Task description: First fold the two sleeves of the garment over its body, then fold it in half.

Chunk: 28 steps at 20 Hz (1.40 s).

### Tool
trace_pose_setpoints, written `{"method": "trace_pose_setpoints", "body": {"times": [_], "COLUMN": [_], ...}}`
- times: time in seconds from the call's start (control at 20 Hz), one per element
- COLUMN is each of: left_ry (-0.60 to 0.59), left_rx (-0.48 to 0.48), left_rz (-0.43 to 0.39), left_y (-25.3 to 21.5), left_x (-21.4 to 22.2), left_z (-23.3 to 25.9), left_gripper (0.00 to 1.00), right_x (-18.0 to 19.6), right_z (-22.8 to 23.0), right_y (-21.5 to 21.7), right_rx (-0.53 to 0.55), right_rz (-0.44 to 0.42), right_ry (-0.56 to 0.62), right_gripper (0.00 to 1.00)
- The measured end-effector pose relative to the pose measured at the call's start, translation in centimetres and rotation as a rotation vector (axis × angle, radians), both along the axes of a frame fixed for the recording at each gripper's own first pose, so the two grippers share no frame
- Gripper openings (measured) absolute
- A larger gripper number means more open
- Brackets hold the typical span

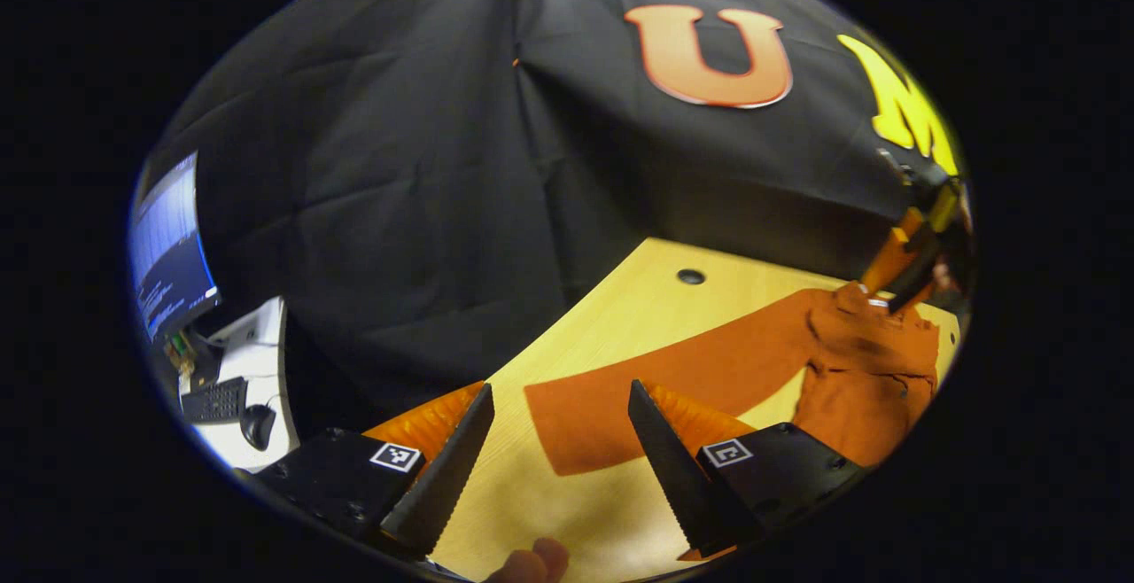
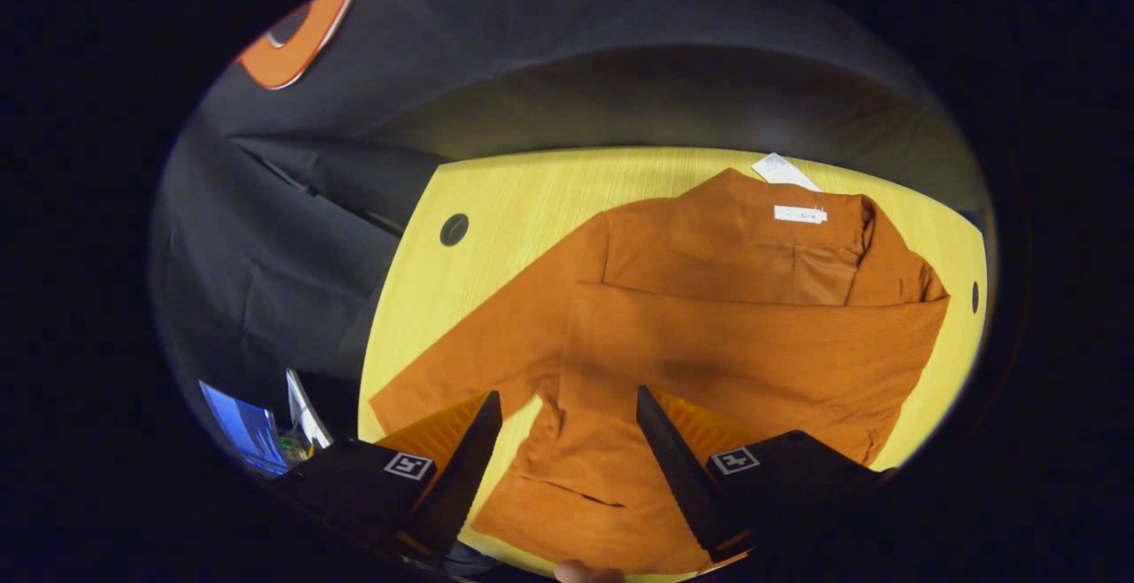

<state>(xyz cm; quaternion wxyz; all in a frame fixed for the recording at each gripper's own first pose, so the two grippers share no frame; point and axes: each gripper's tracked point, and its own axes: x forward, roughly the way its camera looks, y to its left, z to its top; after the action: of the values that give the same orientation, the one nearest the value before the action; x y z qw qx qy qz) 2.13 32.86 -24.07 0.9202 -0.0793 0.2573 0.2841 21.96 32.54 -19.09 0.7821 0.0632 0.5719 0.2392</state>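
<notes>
Both tools open, holding nothing: right tool (image 2: 569,437) above garment (image 2: 735,317) lying on surface (image 2: 496,211), one sleeve apparently folded over body; left tool (image 1: 560,428) over outstretched sleeve (image 1: 656,388).

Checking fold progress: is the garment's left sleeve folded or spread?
Spread: the sleeve lies flat on the table, beside the garment.
</notes>
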Motion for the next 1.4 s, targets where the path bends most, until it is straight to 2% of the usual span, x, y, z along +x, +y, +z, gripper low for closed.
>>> {"method": "trace_pose_setpoints", "body": {"times": [0.1,0.15,0.25,0.4,0.6,0.8,0.95,1.1,1.35,1.4], "left_ry": [0.076,0.128,0.224,0.282,0.382,0.473,0.549,0.605,0.634,0.64], "left_rx": [-0.056,-0.128,-0.275,-0.417,-0.579,-0.588,-0.623,-0.672,-0.676,-0.675], "left_rz": [0.056,0.061,0.114,0.182,0.187,0.182,0.207,0.196,0.152,0.147], "left_y": [1.8,1.8,2.0,2.8,1.5,1.7,1.6,1.6,1.6,1.6], "left_x": [0.4,0.9,0.7,0.7,0.8,0.9,1.3,1.9,1.9,1.9], "left_z": [-1.6,-2.8,-5.3,-7.9,-10.5,-10.4,-10.4,-10.6,-10.8,-10.8], "left_gripper": [0.99,0.99,0.99,1.0,1.0,1.0,1.0,0.95,0.95,0.87], "right_x": [-1.3,-2.2,-3.6,-6.1,-9.6,-13.5,-16.2,-17.5,-17.3,-17.4], "right_z": [0.6,1.2,2.0,2.7,2.7,1.6,0.1,-0.6,-0.8,-1.0], "right_y": [-2.1,-3.4,-5.4,-8.4,-11.6,-14.5,-16.6,-18.4,-22.6,-23.6], "right_rx": [-0.008,-0.015,-0.01,-0.002,-0.006,-0.016,-0.024,-0.004,0.001,-0.006], "right_rz": [0.034,0.043,0.051,0.041,0.018,0.028,0.024,-0.024,-0.125,-0.14], "right_ry": [-0.033,-0.049,-0.073,-0.082,-0.065,-0.063,-0.029,0.013,0.009,0.014], "right_gripper": [0.97,0.94,0.98,0.97,0.97,0.97,0.97,0.97,0.97,0.97]}}
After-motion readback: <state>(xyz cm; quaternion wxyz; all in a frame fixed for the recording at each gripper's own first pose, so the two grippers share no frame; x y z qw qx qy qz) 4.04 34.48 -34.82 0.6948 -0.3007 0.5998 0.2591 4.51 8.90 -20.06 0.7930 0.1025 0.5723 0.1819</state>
